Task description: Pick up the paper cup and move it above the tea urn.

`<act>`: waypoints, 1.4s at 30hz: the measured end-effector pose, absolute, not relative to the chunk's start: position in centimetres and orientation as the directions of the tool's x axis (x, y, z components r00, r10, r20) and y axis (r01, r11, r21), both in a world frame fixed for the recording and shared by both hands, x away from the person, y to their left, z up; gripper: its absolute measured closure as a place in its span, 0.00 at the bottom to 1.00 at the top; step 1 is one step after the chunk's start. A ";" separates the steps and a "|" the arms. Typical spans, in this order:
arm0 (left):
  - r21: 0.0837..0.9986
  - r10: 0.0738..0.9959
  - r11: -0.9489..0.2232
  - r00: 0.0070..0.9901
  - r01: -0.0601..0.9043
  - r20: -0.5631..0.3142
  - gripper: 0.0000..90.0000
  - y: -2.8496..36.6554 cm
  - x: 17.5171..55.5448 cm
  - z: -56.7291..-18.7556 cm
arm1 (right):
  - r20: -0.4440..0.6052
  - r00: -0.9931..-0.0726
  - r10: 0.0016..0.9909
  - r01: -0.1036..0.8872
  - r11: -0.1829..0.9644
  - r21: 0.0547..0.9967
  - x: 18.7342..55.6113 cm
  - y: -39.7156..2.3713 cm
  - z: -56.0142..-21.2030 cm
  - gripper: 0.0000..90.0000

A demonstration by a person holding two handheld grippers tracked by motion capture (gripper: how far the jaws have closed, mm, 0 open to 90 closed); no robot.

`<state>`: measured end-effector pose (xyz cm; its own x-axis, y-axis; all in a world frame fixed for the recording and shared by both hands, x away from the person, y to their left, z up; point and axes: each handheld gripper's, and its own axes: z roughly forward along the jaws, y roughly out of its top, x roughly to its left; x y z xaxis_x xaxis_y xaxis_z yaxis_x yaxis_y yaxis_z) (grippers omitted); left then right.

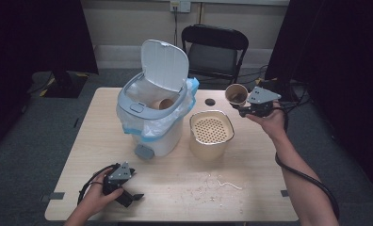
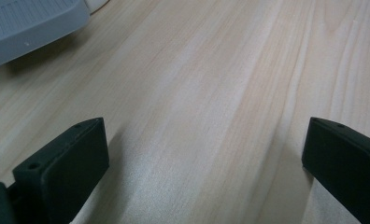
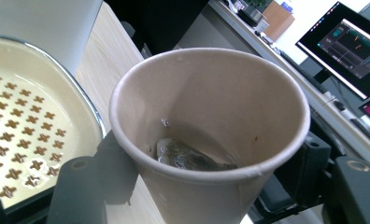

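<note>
the right gripper point(image 1: 243, 107) is raised above the far right part of the table point(image 1: 260, 188), its jaws clamped on a brown paper cup point(image 1: 236, 94) that leans with its mouth turned toward the camera. in the right gripper view the cup point(image 3: 206, 116) sits between the two black jaws, and a wet tea bag point(image 3: 188, 156) lies at its bottom, perhaps with a little liquid around it, though that is hard to make out. just below and to the left of the cup stands a cream container with a perforated insert point(image 1: 211, 132). beside that is a white pedal bin point(image 1: 151, 113), lid up, with another paper cup point(image 1: 166, 103) inside. the left gripper point(image 1: 133, 197) rests low at the near left edge, jaws spread wide over bare wood and holding nothing.
</note>
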<state>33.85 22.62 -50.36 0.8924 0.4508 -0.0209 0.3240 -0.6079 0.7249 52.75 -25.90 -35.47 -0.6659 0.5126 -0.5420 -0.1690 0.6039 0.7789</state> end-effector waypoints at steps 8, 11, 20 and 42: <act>0.725 0.451 -0.608 0.892 0.324 -0.021 0.00 22.6 33.9 -50.4 | -0.630 -0.622 0.465 -0.211 0.675 0.707 52.5 -25.6 -35.0 0.36; 0.723 0.450 -0.610 0.893 0.323 -0.020 0.00 22.6 33.9 -50.3 | -0.699 -0.584 0.413 -0.246 0.730 0.638 52.3 -25.1 -34.7 0.37; 0.723 0.451 -0.610 0.892 0.324 -0.020 0.00 22.6 33.9 -50.3 | -0.837 -0.496 0.231 -0.329 0.842 0.427 51.3 -23.5 -34.3 0.37; 0.724 0.451 -0.609 0.892 0.324 -0.020 0.00 22.6 33.9 -50.3 | -0.897 0.062 -0.438 -0.364 0.827 -0.428 47.9 -19.2 -35.3 0.37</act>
